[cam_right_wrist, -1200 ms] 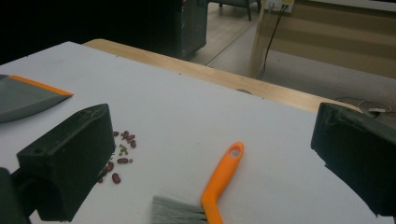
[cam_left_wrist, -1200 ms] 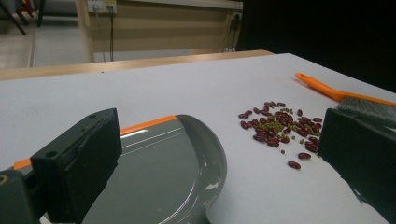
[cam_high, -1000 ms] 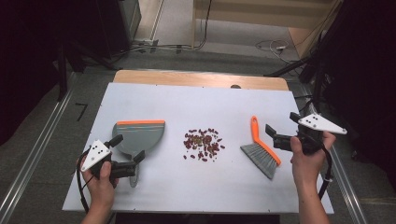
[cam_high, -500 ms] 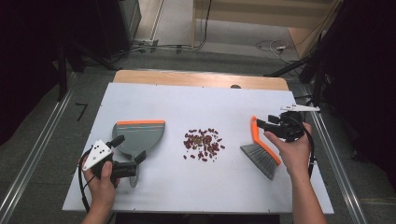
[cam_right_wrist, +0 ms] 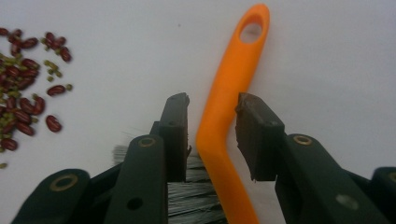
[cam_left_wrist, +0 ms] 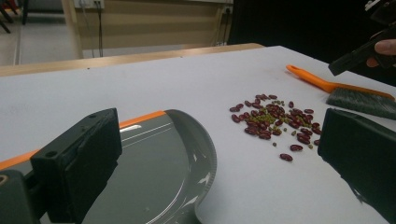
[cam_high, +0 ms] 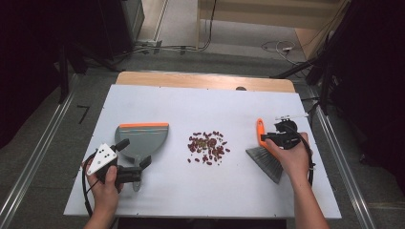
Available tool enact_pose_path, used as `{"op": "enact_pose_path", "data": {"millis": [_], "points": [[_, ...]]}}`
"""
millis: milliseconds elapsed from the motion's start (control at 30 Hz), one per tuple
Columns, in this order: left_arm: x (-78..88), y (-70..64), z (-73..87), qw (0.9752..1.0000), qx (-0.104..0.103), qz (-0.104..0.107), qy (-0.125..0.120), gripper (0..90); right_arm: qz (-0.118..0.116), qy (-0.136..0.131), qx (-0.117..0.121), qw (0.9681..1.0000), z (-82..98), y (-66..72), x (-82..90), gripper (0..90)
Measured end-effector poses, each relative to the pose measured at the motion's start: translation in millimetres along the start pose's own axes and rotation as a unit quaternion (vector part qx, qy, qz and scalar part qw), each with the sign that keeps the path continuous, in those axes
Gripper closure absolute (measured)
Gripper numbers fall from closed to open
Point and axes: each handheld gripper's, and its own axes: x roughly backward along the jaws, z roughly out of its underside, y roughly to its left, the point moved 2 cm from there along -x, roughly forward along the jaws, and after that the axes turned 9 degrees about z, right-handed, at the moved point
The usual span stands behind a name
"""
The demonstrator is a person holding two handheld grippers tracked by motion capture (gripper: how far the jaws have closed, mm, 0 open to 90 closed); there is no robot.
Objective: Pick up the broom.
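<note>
Right gripper (cam_right_wrist: 212,133) jaws apart astride brush handle (cam_right_wrist: 229,93), unclamped; off-centre closure risks brush twisting toward beans (cam_high: 207,145). Left gripper (cam_high: 133,159) jaws apart, dustpan (cam_high: 142,138) unheld.

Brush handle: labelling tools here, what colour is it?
Orange brush handle, clearest in the right gripper view.

— Around the desk (cam_high: 200,195)?
— White top, with a wooden strip (cam_high: 200,80) along the far edge. Grey floor (cam_high: 52,129) all round, metal rails (cam_high: 28,167) running down either side.
— Farther back?
— Dark on both sides. Pale wooden furniture (cam_high: 267,12) beyond, cables (cam_high: 167,47) lying loose across the floor, and a white plug strip (cam_high: 285,47).
</note>
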Motion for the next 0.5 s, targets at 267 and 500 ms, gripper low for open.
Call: {"op": "enact_pose_path", "data": {"millis": [267, 500], "points": [[-0.1, 0.0, -0.1, 1.0000, 0.002, 0.000, -0.001, 0.0, 0.003, 0.020, 0.001, 0.9998, 3.7, 1.9, -11.2, 66.8], [-0.3, 0.1, 0.2, 1.0000, 0.000, 0.001, 0.003, 0.0, 0.007, 0.041, 0.000, 0.9991, 6.7, 4.1, -19.4, 67.0]]}}
